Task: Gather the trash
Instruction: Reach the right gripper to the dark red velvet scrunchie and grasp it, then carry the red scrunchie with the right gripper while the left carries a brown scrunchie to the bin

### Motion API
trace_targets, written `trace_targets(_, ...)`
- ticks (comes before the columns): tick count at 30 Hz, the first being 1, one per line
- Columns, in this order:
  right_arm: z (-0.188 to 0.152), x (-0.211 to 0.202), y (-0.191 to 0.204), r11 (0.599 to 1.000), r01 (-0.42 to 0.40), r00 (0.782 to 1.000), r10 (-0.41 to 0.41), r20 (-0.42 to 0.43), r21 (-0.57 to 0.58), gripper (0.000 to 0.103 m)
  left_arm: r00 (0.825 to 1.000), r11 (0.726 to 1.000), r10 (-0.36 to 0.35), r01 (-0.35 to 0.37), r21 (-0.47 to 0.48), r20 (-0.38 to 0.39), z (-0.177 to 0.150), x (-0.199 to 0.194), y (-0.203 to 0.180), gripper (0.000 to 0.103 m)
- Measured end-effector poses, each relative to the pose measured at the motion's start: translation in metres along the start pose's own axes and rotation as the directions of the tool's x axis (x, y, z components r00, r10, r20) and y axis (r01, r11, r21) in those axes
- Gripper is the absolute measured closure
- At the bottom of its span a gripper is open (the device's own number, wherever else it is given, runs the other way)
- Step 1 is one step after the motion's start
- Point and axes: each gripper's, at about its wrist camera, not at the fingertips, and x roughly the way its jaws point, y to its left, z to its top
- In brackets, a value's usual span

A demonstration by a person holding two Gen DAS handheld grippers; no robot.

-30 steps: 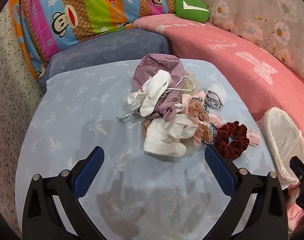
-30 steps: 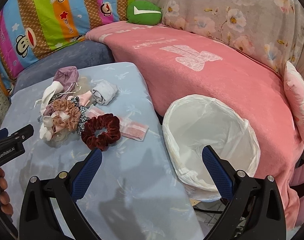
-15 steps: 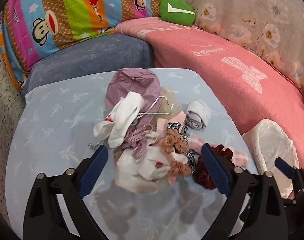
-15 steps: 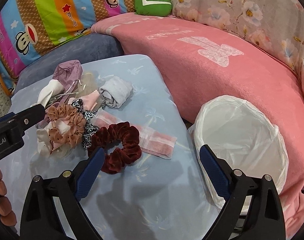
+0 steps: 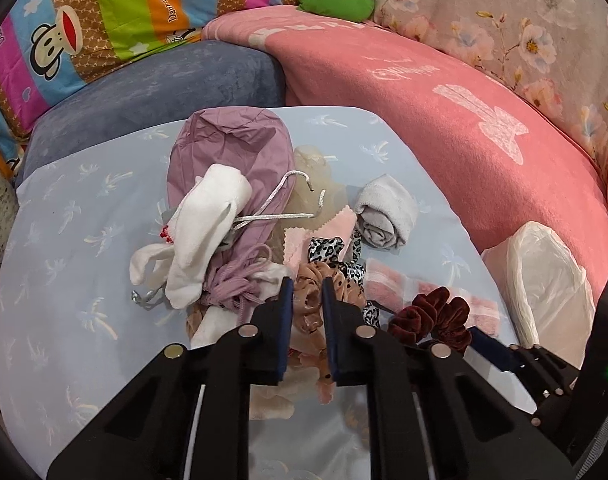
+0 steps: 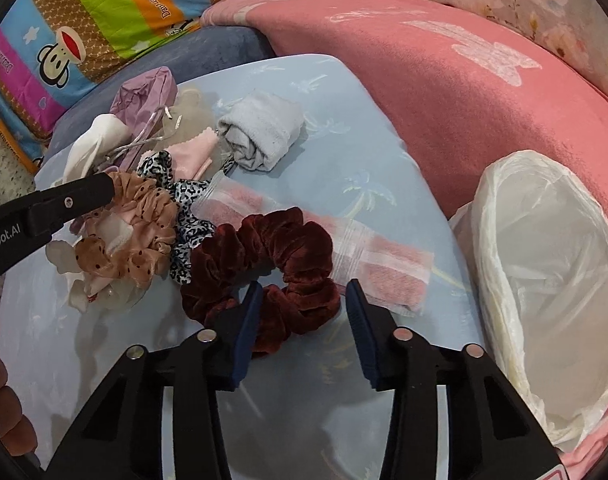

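Note:
A heap of small items lies on the blue-clothed table (image 5: 84, 240). My left gripper (image 5: 306, 284) is closing, and its pads pinch a tan dotted scrunchie (image 5: 307, 308), also seen in the right wrist view (image 6: 144, 216) at the left gripper's tip (image 6: 88, 196). My right gripper (image 6: 304, 284) is closing too, low over a dark red velvet scrunchie (image 6: 272, 248) that sits between its fingers. The left pad touches it and the right pad stands just clear. A white-lined trash bag (image 6: 544, 260) gapes open at the table's right edge.
The heap also holds a purple pouch (image 5: 232, 148), white socks (image 5: 208, 216), a leopard scrunchie (image 5: 328, 248), a rolled grey cloth (image 6: 264, 132) and a pink wrapped packet (image 6: 384, 264). A pink-covered sofa (image 6: 464, 80) curves behind, with cushions beyond it.
Both grippers have come forward and down onto the heap, and their wide jaws have narrowed. The left closed around the tan scrunchie, the right around the dark red one.

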Motion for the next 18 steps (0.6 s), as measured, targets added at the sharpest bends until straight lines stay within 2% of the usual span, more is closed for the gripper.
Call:
trace_targets(6,0.003,-0.019,0.005,0.999,-0.032,0.999,0.032,0.04,-0.002,0.096,0.999,1.0,-0.014,0.013,0.017,0.039,0.004,-0.015,-0.003,0.093)
trace_targets(18,0.018,-0.097,-0.005,0.998,-0.063,0.979,0.062,0.193,-0.006,0.098,0.989,0.997,-0.063,0.056,0.053,0.135,0.02,-0.062,-0.031,0.094)
